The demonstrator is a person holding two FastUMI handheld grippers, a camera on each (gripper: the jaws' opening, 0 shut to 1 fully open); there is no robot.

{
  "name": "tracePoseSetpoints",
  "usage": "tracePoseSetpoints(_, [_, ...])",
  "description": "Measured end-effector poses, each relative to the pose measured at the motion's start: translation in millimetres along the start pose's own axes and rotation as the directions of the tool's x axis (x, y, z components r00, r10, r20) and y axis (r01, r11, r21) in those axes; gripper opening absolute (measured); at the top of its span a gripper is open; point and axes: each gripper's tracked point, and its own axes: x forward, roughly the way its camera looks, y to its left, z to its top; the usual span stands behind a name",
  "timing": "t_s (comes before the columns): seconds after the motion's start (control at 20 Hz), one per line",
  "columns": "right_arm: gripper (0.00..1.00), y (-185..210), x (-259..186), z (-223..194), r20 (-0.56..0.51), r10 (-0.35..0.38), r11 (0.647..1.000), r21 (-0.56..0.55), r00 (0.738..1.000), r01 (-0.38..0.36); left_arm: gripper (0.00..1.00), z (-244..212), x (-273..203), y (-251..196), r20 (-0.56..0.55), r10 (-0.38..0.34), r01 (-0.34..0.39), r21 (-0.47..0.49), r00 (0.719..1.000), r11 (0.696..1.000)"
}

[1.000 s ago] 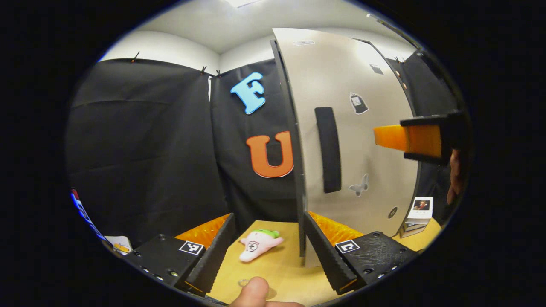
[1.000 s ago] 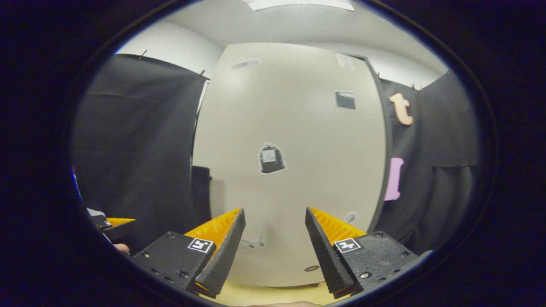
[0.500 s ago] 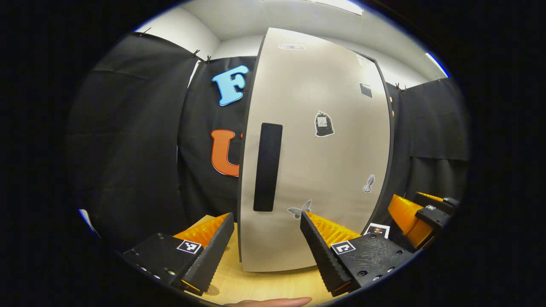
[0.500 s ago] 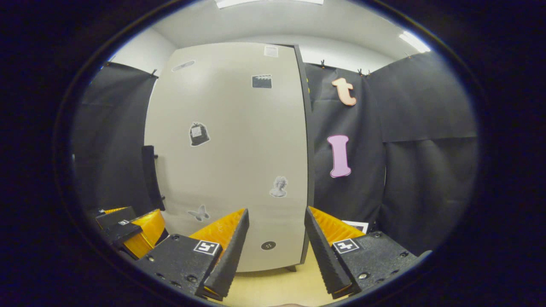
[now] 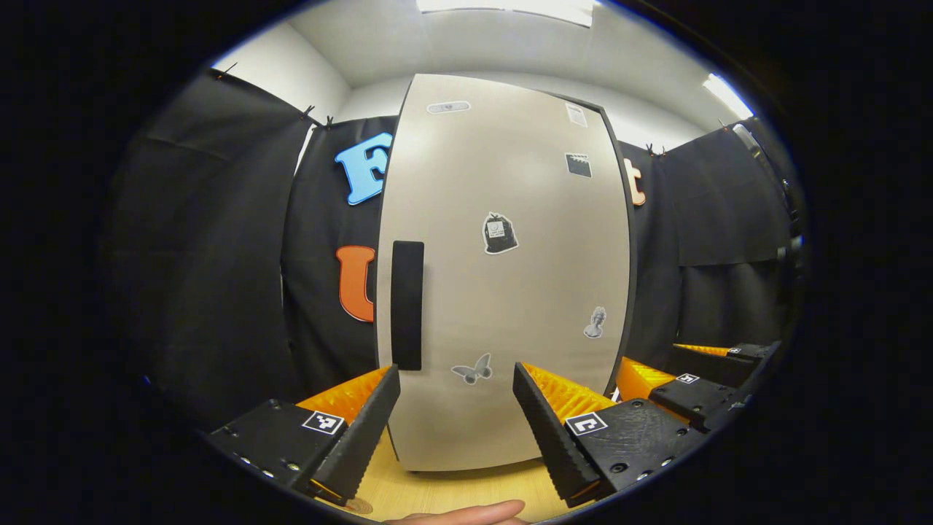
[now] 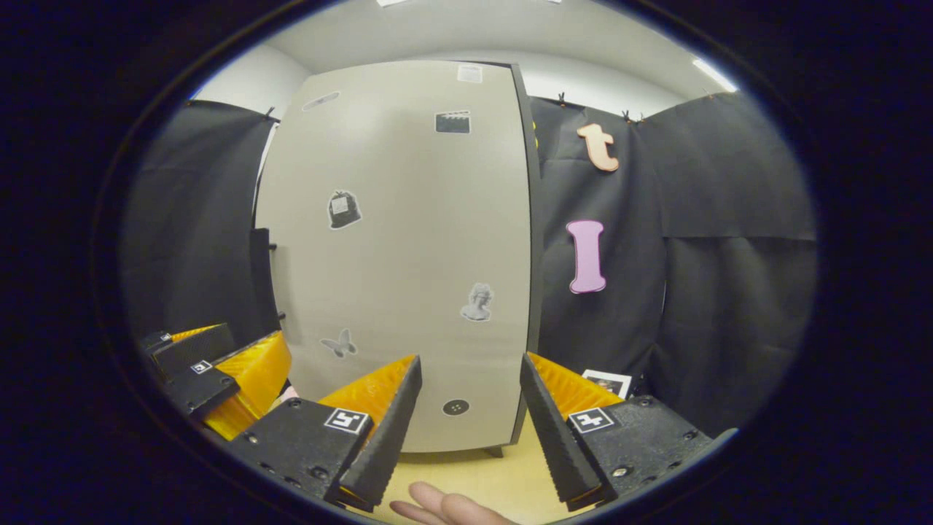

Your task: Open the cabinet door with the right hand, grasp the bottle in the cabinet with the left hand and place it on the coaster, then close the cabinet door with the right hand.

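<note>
Cabinet door sits shut, handle at its left edge. Left gripper and right gripper face door, jaws wide, empty, likely backed off because task looks finished.

Cabinet door: closed — stickers scattered across its face
Right gripper: fingers apart, nothing between them
Left gripper: low at left — beside the door

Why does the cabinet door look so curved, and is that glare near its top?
Left gripper view: the fisheye lens bows the flat beige cabinet door, and a soft sheen sits near its top. Right gripper view: the door bulges likewise, evenly lit; both pictures are sharp.
</note>
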Motion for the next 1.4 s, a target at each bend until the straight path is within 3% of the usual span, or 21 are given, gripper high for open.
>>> tracePoseSetpoints(0.55, [0.87,-1.8,-10.1,3.5,0.027,0.03,0.999,-0.031,0.999,-0.029,0.94,-4.4,1.0,0.8,-0.008,0.033,-0.033,0.006,0.999,0.999])
tracePoseSetpoints(0.95, [0.87,-9.4,-10.9,7.8,0.044,0.026,0.999,-0.028,0.999,-0.025,0.94,-7.9,1.1,-2.8,-0.013,0.014,-0.014,0.012,1.0,1.0])
tracePoseSetpoints(1.2, [0.87,-9.8,-12.7,28.7,0.14,0.029,0.999,-0.021,0.99,-0.027,0.94,22.7,-8.6,2.5,0.133,0.036,-0.043,0.053,0.991,0.998])
tracePoseSetpoints(1.4, [0.87,-9.3,-14.0,20.6,0.112,0.028,0.999,-0.024,0.993,-0.026,0.94,7.8,-5.6,0.3,0.073,0.037,-0.039,0.026,0.997,0.999])
